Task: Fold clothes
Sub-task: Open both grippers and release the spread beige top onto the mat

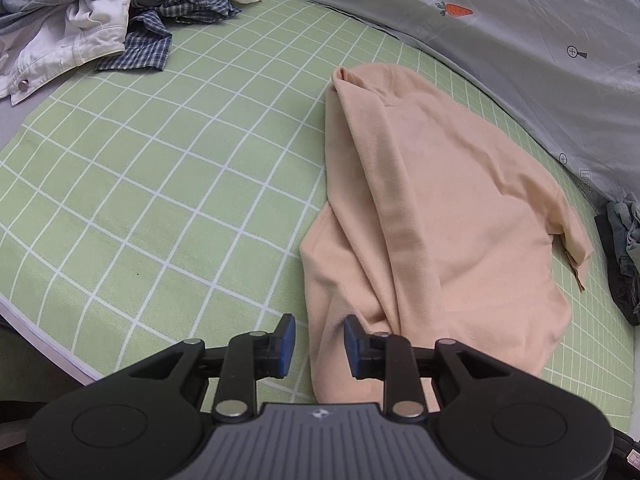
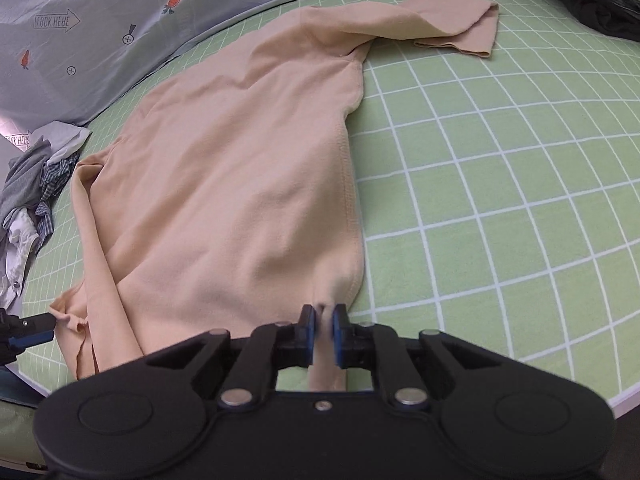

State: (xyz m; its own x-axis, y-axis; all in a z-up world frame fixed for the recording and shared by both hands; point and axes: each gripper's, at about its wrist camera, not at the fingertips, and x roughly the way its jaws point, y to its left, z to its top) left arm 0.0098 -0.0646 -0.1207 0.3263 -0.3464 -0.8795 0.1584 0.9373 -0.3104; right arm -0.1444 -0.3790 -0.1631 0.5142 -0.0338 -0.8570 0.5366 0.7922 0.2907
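Green bedding with a white grid pattern (image 1: 168, 184) is spread across the scene, bordered on its far side by a grey printed quilt (image 1: 520, 32). On it, a peach long-sleeved top (image 1: 440, 208) is laid flat. Its near hem is pinched between the closed blue pads of the right gripper (image 2: 324, 320). The left gripper (image 1: 319, 332) is held open, its jaws set either side of the top's near left edge. A pile of crumpled clothes (image 1: 100, 24) is seen at the far left.
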